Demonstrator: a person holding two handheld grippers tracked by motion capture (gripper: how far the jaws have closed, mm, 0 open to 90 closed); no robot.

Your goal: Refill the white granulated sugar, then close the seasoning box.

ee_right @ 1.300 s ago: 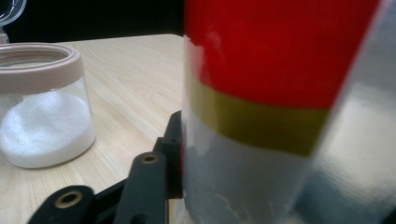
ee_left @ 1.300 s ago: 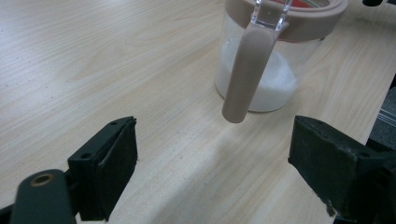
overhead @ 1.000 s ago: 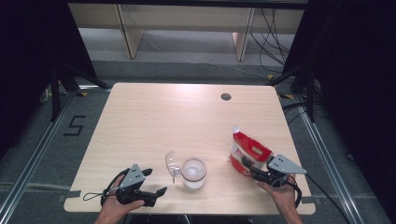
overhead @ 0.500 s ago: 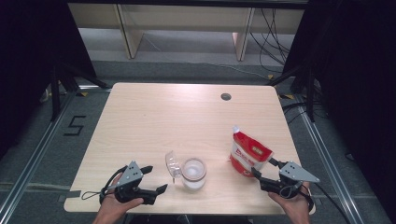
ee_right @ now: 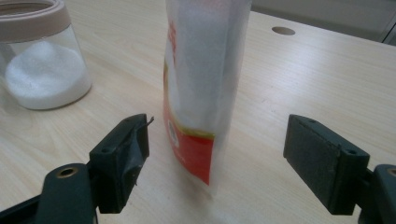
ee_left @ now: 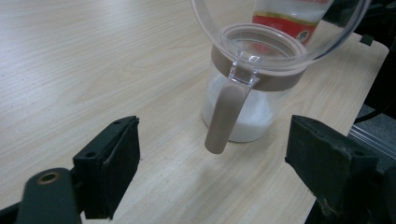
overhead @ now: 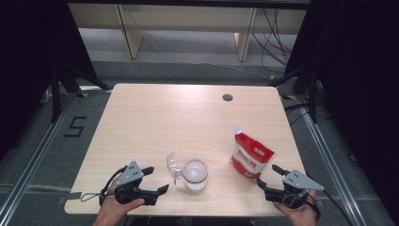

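- The glass jar point(overhead: 195, 174) stands near the front edge of the wooden table point(overhead: 179, 117), partly filled with a white powder that looks like sugar or salt.
- Its clear hinged lid point(overhead: 173, 165) is tipped up and back on the jar's left side, so the mouth is open; I judge it is left that way for filling or for closing next.
- The red-and-white refill pouch point(overhead: 251, 156) stands upright to the right of the jar, well apart from it, with its corner spout up; standing it this way likely keeps the contents in.
- The left gripper point(overhead: 151, 180) rests low on the table just left of the jar, released, jaws spread wide and holding nothing.
- In the left gripper view the jar point(ee_left: 247, 93) sits straight ahead between the jaws but beyond their tips, its brown lid tab point(ee_left: 226, 116) hanging toward the camera.
- The right gripper point(overhead: 269, 177) sits just in front and to the right of the pouch, also released and empty.
- In the right gripper view the pouch point(ee_right: 203, 88) stands edge-on between the open jaws, touching neither, with the jar point(ee_right: 39, 56) farther off to one side.
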